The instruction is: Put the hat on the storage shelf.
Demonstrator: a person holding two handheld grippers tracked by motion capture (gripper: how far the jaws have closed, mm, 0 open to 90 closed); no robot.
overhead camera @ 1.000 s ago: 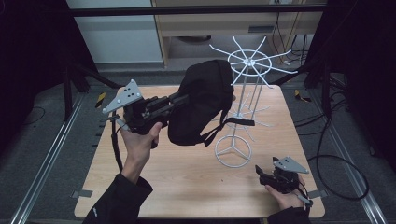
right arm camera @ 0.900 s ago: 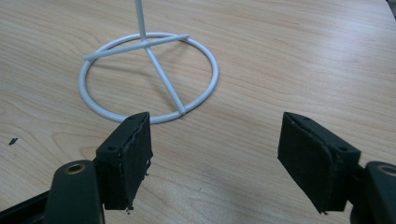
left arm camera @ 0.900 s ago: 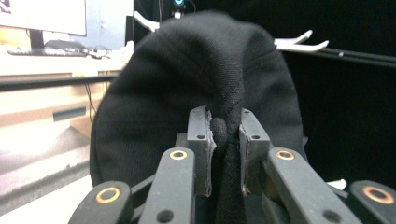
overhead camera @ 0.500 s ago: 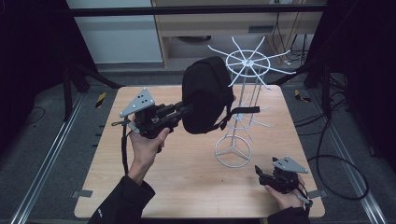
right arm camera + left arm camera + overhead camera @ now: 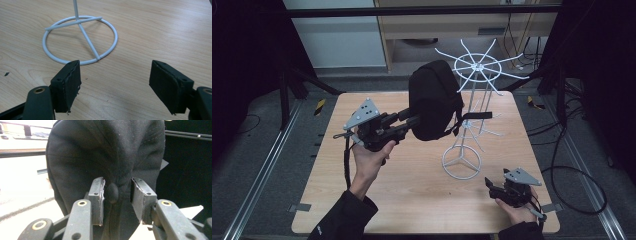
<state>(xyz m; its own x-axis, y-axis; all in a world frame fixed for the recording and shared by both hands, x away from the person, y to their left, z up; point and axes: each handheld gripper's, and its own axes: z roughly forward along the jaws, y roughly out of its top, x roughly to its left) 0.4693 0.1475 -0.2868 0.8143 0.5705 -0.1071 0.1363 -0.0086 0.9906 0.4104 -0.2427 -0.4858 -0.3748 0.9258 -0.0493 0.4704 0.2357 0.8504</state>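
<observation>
A black cap (image 5: 434, 102) hangs against the white wire rack (image 5: 477, 65), its strap by the pole. My left gripper (image 5: 412, 120) reaches in from the left, level, at the cap's crown. In the left gripper view the cap (image 5: 105, 152) looms close, and its top button (image 5: 112, 192) sits between the pads of the left gripper (image 5: 117, 183). The jaws have just been opening, and a gap shows beside the right pad. My right gripper (image 5: 490, 184) rests open at the table's front right, facing the rack's ring base (image 5: 80, 40), with nothing between the jaws of the right gripper (image 5: 115, 72).
The wooden table (image 5: 412, 200) carries the rack, whose ring base (image 5: 461, 165) stands right of centre. Thin wire arms spread from the rack's top hub. Metal rails, cables and dark floor surround the table.
The left gripper carried the cap a little right toward the rack and sank slightly. The cap now hangs more upright. The left jaws have parted from the crown. The right hand kept still.
</observation>
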